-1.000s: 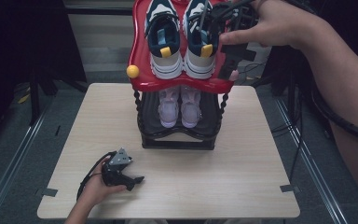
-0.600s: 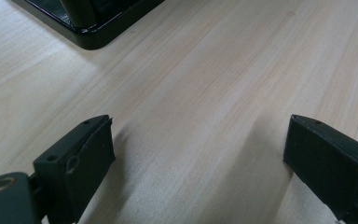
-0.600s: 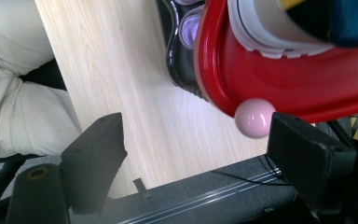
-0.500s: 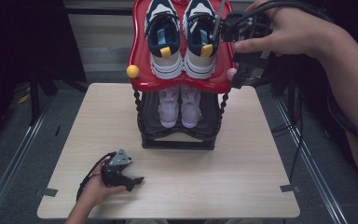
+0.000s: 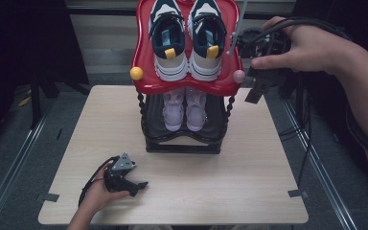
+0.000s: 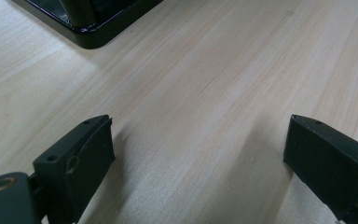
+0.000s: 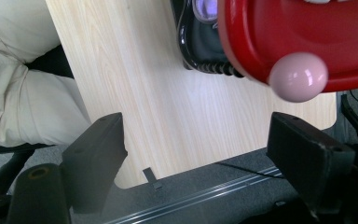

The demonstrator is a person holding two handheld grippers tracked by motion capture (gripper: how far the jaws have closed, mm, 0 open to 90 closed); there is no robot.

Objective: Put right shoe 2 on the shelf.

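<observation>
Beside the red shelf [image 5: 187,84], the right gripper [image 5: 255,91] has drawn back — fingers apart.

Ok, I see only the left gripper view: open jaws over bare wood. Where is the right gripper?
Observer: The right gripper is held high, beside the right edge of the red shelf.
Operator: Does it hold something?
Observer: No. Its jaws stand open with nothing between them, just short of a pink knob.
Operator: What stands on that shelf?
Observer: Navy and white shoes, one pair.
</observation>
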